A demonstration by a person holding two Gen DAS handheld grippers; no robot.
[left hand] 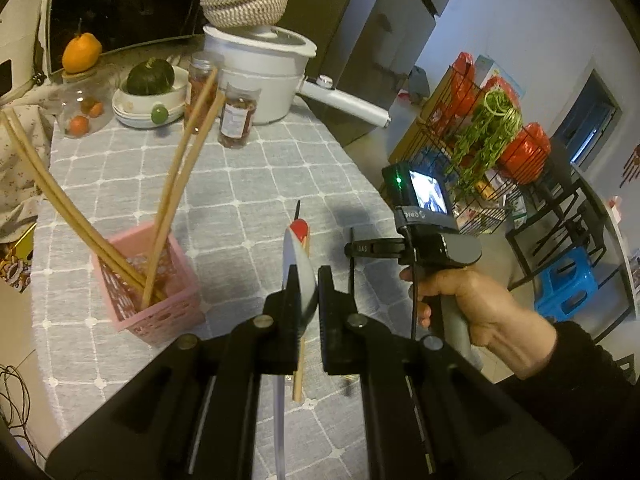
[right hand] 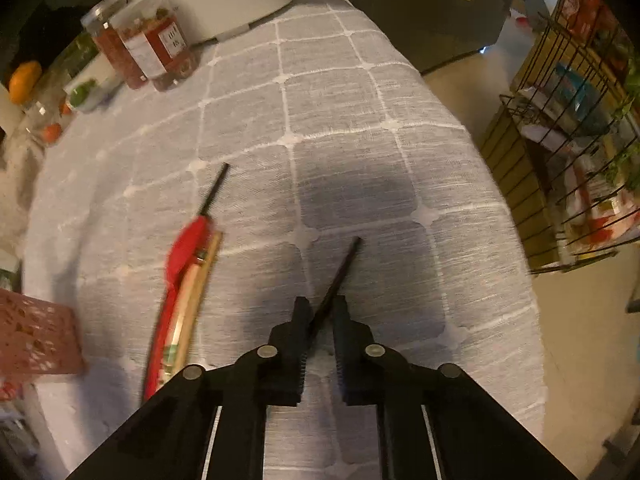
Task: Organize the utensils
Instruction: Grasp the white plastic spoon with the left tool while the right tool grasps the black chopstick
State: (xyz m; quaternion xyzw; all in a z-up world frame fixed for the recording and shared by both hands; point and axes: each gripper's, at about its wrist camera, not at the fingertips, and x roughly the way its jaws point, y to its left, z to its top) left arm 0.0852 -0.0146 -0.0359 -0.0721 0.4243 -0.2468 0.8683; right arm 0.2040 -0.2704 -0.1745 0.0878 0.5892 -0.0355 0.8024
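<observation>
Two grippers are engaged: in the left wrist view, the left gripper pinches a white-bladed utensil just beside the pink perforated plastic basket holding long wooden chopsticks, so it should drop in upright. In the right wrist view, the right gripper is pressed together on a thin black chopstick; a firm grip seems advisable, with the grey checked tablecloth edge near on the right and open cloth ahead.

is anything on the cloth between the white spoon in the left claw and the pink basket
Nothing visible. The left claw holds the white spoon, and only bare grey tablecloth lies between it and the pink basket. Four chopsticks already lean inside the basket.
</observation>
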